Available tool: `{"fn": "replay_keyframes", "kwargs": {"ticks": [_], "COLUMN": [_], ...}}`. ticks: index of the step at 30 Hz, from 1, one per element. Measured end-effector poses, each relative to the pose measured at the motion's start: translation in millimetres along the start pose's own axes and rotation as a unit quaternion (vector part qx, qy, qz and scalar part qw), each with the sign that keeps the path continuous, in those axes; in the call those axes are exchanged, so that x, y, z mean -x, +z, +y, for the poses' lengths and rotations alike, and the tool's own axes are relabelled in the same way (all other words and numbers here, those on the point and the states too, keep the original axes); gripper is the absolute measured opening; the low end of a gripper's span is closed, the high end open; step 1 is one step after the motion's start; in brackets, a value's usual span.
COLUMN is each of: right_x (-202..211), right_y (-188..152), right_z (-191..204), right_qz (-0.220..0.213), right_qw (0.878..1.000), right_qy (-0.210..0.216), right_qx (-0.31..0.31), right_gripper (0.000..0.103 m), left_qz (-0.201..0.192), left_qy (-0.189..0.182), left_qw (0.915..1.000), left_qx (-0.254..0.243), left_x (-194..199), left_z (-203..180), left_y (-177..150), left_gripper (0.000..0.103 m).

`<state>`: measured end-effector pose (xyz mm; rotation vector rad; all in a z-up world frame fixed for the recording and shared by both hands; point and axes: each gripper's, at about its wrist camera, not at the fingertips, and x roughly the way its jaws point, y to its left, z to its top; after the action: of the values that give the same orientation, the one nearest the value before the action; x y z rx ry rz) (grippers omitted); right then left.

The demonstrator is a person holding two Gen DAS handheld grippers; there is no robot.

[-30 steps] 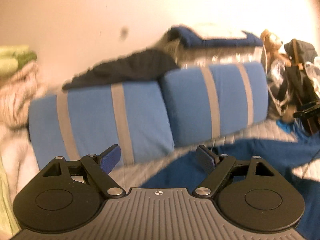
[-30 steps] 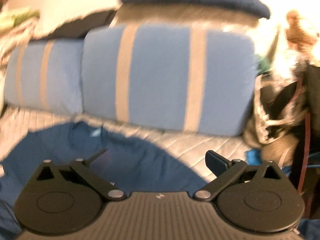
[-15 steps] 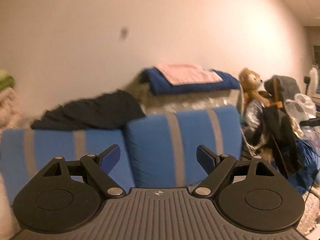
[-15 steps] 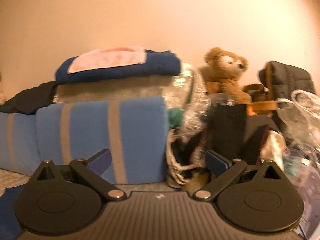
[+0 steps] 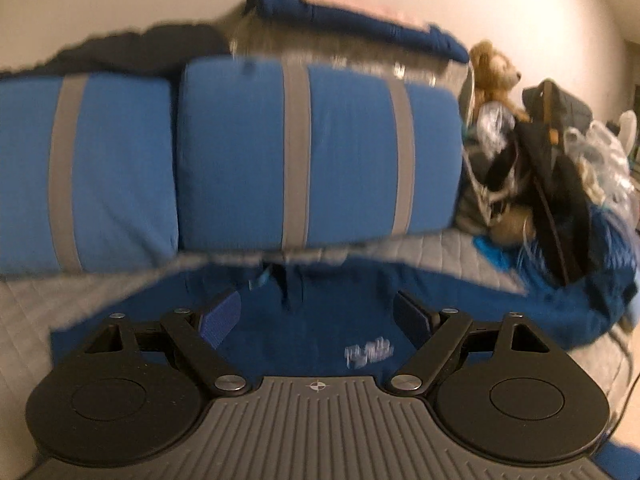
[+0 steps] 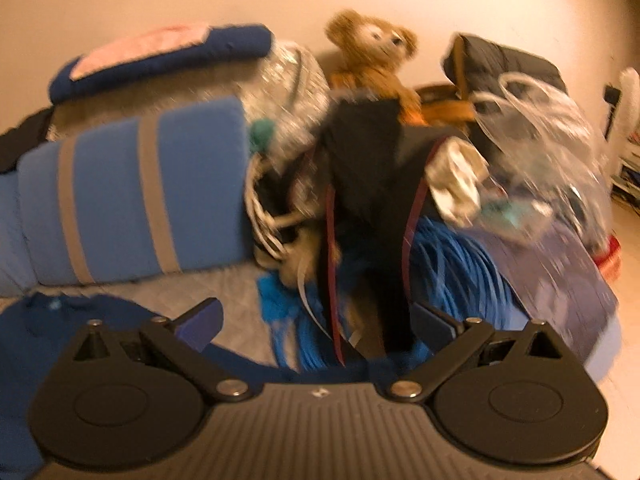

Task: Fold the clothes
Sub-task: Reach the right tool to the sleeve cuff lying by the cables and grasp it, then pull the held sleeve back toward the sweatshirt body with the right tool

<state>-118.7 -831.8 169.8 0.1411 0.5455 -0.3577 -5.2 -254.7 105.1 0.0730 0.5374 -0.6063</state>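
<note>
- The blue garment (image 5: 320, 332) is lying spread on the grey quilted cover (image 5: 36, 320) in the left wrist view, directly under and ahead of the left gripper (image 5: 318, 312); its collar end is pointing toward the striped blue cushions (image 5: 316, 152), so we are judging its long axis to run away from us.
- We are seeing the left gripper's jaws standing wide apart with nothing between them, only cloth below.
- A small pale mark (image 5: 369, 350) is showing on the chest; blur is making it unreadable.
- In the right wrist view the blue garment (image 6: 72, 320) is sitting low and to the left of the right gripper (image 6: 316, 322), which is facing a clutter pile with a teddy bear (image 6: 372, 52).
- Its jaws are gaping too, gripping nothing.
- We are judging the left hand nearer the cloth; no legible writing here.
</note>
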Motion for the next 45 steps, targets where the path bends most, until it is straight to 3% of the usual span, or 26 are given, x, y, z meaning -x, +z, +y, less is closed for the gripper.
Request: {"fn": "replay_keyframes", "kwargs": {"ticks": [5, 8, 14, 18, 21, 25, 28, 32, 39, 45], "right_x": [-9, -17, -35, -45, -54, -65, -71, -74, -63, -47], "right_y": [-36, -55, -93, -110, -121, -131, -132, -131, -124, -104], "right_z": [-25, -39, -61, -80, -96, -107, -106, -102, -91, -67], "right_qz": [0.027, 0.035, 0.056, 0.052, 0.047, 0.04, 0.039, 0.035, 0.02, -0.004], "right_qw": [0.999, 0.999, 0.995, 0.985, 0.971, 0.953, 0.951, 0.952, 0.959, 0.972], "right_qy": [-0.01, 0.002, -0.018, -0.02, -0.016, -0.024, -0.04, -0.056, -0.064, -0.03], "right_qx": [-0.017, -0.036, -0.084, -0.164, -0.235, -0.3, -0.305, -0.299, -0.275, -0.233], "right_gripper": [0.103, 0.103, 0.099, 0.082, 0.066, 0.054, 0.045, 0.026, 0.019, 0.016], "left_qz": [0.03, -0.003, -0.002, -0.019, -0.03, -0.03, -0.027, -0.026, -0.025, -0.025], "left_qy": [0.006, 0.0, -0.002, -0.001, 0.002, 0.006, 0.009, 0.01, 0.011, 0.013], "left_qw": [0.9995, 0.9998, 0.9995, 0.9991, 0.9988, 0.9989, 0.9989, 0.9988, 0.9986, 0.9987], "left_qx": [-0.002, -0.021, -0.031, -0.037, -0.038, -0.036, -0.037, -0.04, -0.046, -0.043], "left_x": [0, 13, 14, 16, 17, 15, 13, 13, 12, 12], "left_z": [5, 4, 2, -2, -5, -5, -6, -6, -7, -5], "left_y": [-32, -30, -29, -29, -29, -28, -28, -28, -28, -27], "left_gripper": [0.084, 0.084, 0.084, 0.084, 0.084, 0.084, 0.084, 0.084, 0.084, 0.084]}}
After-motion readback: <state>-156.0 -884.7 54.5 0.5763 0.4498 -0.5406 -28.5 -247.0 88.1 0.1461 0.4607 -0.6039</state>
